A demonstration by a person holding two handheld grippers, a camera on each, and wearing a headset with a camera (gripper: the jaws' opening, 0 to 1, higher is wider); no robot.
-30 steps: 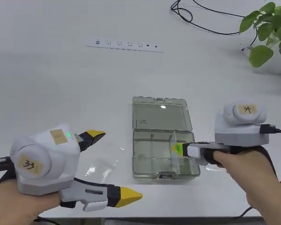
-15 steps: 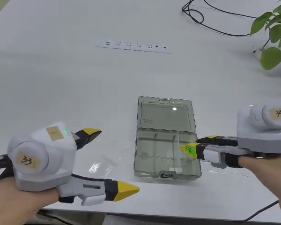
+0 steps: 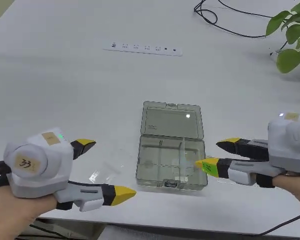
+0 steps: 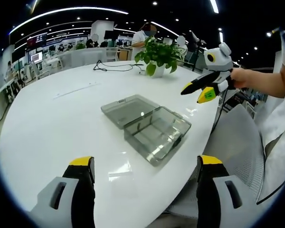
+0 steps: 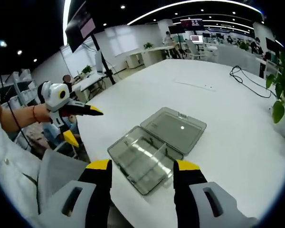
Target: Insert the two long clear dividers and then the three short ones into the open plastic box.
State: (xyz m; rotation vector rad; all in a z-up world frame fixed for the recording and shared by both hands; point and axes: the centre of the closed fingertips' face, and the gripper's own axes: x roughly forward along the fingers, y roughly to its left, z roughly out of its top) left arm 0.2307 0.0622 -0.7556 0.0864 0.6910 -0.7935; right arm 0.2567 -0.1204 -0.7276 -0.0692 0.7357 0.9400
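White table carries open plastic box just ahead of my right gripper, jaws apart and empty, while my left gripper, also spread empty, hovers just beside loose clear dividers, likely for next pick.

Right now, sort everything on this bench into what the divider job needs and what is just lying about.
For the job:
plastic box, lid open
loose clear dividers beside it
left gripper, open
right gripper, open

Just lying about:
power strip
black cable
plant
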